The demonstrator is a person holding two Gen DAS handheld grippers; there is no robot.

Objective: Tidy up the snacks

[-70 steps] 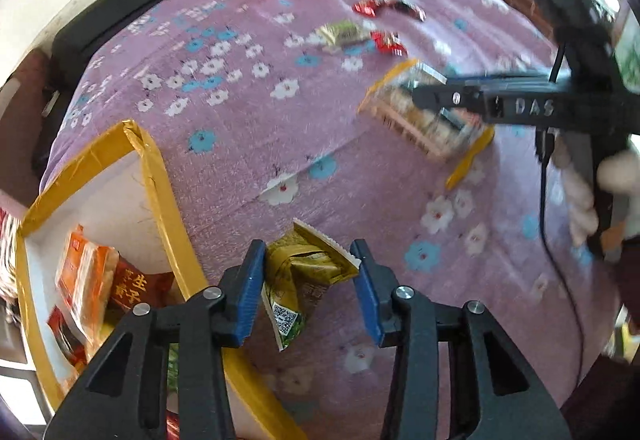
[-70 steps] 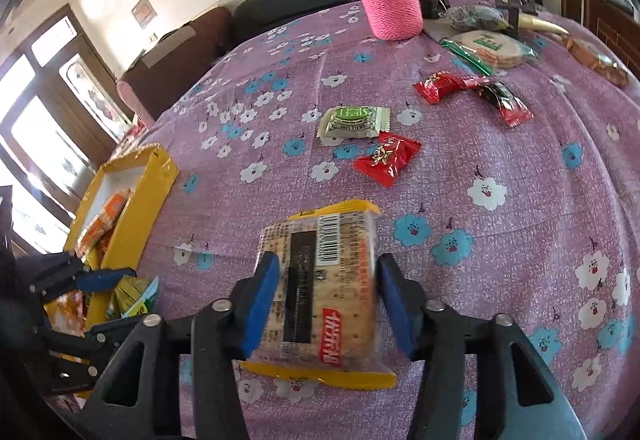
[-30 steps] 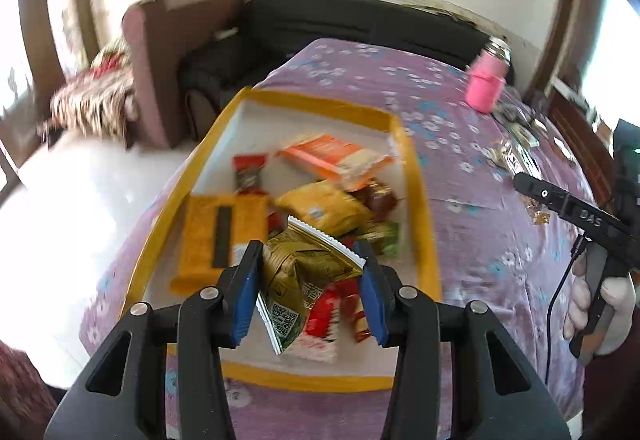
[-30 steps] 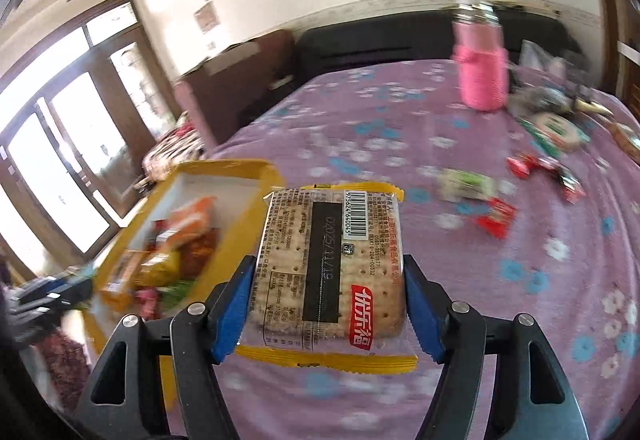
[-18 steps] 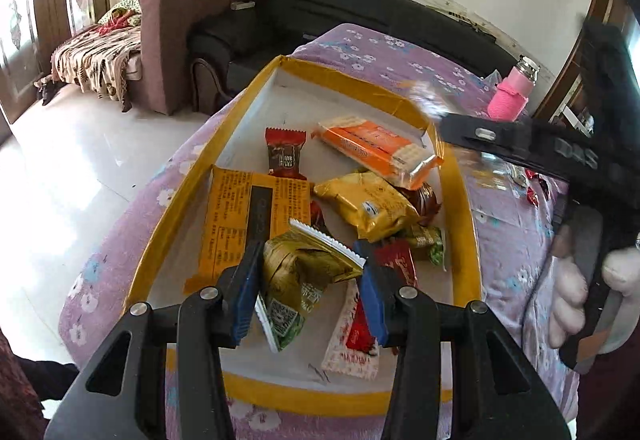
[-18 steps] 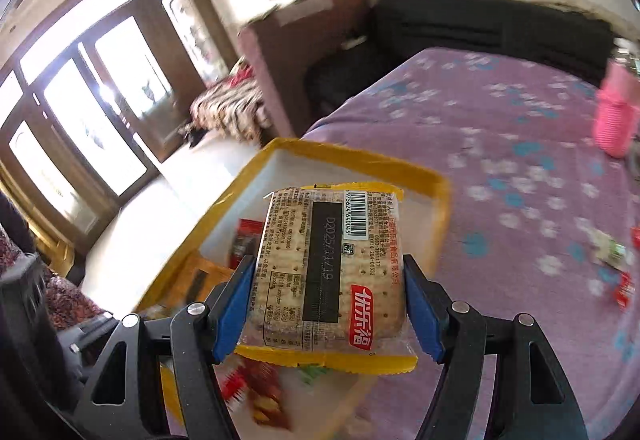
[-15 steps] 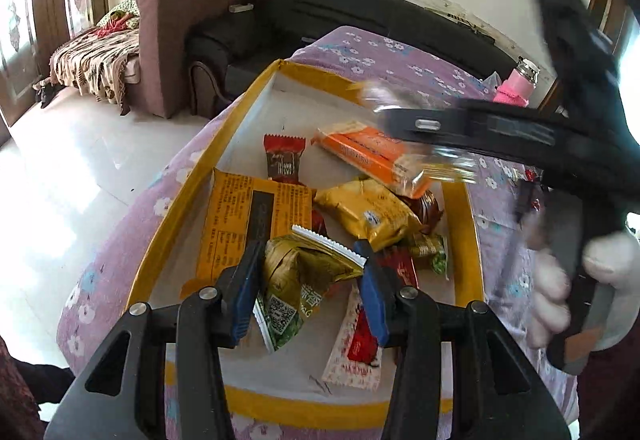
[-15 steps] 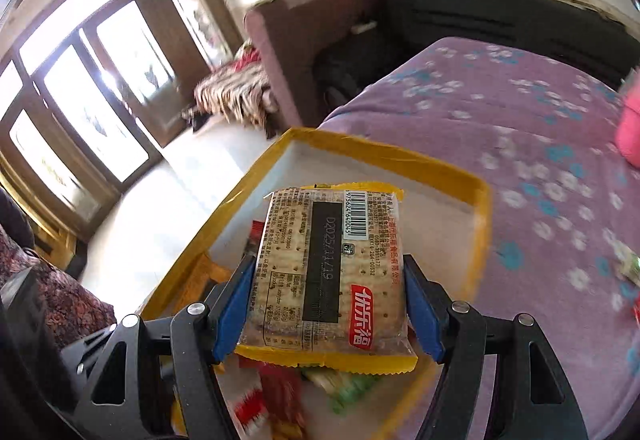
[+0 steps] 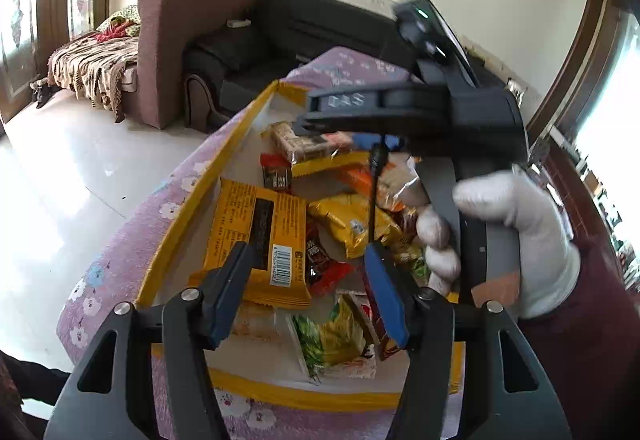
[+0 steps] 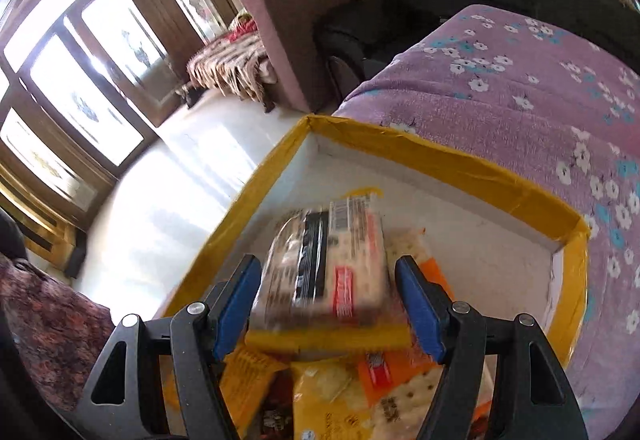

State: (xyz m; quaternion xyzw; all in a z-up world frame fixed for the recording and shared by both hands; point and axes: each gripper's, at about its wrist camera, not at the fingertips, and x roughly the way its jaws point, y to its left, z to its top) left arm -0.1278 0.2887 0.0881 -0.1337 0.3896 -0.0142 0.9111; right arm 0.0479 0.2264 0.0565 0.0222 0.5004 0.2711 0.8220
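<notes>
While both grippers hang over yellow-rimmed box [image 10: 460, 164], left gripper [image 9: 308, 292] gapes wide at lower centre of left view, nothing between blue pads. Green-yellow snack packet [image 9: 336, 336] lies in box near bottom edge. Right gripper [image 10: 330, 300] spread apart; cracker pack [image 10: 328, 264], blurred, sits between pads, contact unclear, above box's heaped snacks.

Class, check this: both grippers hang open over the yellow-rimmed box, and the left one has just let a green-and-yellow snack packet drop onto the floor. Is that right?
Not quite. The green-and-yellow snack packet lies inside the yellow-rimmed box, not on the floor; the left wrist view shows it below the open left gripper. The right gripper is open too.
</notes>
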